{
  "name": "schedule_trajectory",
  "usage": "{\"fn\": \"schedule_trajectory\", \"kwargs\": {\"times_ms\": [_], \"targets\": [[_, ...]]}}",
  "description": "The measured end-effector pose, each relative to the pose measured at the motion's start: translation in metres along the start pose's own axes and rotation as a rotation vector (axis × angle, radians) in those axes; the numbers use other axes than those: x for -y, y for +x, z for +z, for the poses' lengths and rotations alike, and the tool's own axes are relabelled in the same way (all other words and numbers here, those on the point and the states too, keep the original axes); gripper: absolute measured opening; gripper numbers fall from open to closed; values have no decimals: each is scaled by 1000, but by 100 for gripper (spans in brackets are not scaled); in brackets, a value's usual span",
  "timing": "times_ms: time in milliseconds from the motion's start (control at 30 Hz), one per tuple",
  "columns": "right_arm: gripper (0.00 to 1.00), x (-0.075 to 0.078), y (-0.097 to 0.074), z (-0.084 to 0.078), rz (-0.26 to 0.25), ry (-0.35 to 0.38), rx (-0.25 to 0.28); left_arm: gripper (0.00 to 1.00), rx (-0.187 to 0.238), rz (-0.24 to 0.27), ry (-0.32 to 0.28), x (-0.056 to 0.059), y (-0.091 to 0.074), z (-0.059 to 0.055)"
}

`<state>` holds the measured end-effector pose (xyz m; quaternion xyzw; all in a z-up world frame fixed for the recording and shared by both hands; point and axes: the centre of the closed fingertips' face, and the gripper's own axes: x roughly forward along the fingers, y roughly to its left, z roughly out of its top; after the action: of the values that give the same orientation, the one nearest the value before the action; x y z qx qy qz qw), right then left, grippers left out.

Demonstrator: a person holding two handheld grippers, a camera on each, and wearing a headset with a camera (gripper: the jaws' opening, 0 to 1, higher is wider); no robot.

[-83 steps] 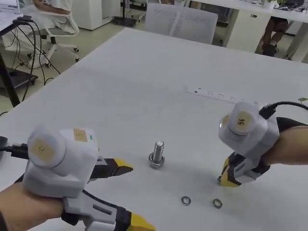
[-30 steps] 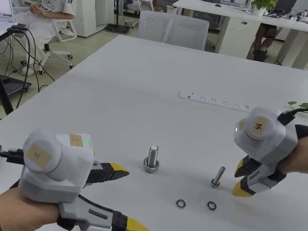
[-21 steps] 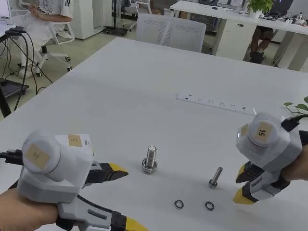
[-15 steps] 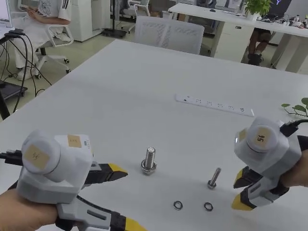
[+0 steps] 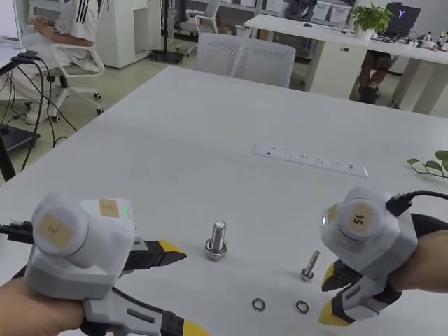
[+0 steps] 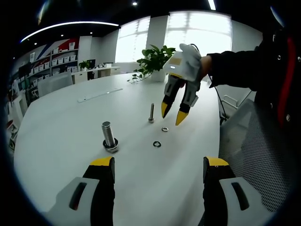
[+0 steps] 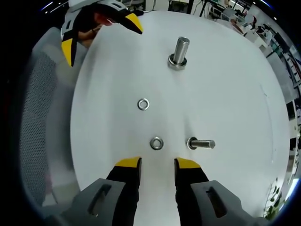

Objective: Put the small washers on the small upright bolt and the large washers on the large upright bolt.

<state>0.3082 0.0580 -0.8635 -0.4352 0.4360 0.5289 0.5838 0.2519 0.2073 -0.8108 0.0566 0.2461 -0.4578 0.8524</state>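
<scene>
Jaws parted and empty on right gripper [image 7: 158,163] and left gripper [image 6: 158,162]. Washers [image 7: 156,143] lie flat beside small bolt [image 7: 201,143]; probably light, stiff, slippery. Best pinched across the rim.

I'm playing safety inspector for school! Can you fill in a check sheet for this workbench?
Surface: white table, flat, no spills seen.
Job's things: large bolt and small bolt both upright; one washer and a second washer lying loose in front of them.
Clutter: white power strip farther back.
Grippers: left tongs open, empty; right tongs open, empty, close to the small bolt.
Cables: black cable off the right gripper.
Surroundings: mesh chair, potted plant, seated person.
</scene>
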Motion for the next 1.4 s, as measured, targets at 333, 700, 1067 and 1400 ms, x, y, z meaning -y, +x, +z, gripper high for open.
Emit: {"fn": "schedule_trajectory", "kwargs": {"times_ms": [333,700,1067,1400], "targets": [[29,-3,12,13,22,-7,10,76,3,7,-2,1,-3,1],[28,-2,19,13,35,-2,-1,76,3,10,-6,1,-3,1],[26,-1,19,13,38,11,4,76,1,8,-7,1,-3,0],[20,0,20,15,33,3,5,76,1,4,-9,1,-2,0]]}}
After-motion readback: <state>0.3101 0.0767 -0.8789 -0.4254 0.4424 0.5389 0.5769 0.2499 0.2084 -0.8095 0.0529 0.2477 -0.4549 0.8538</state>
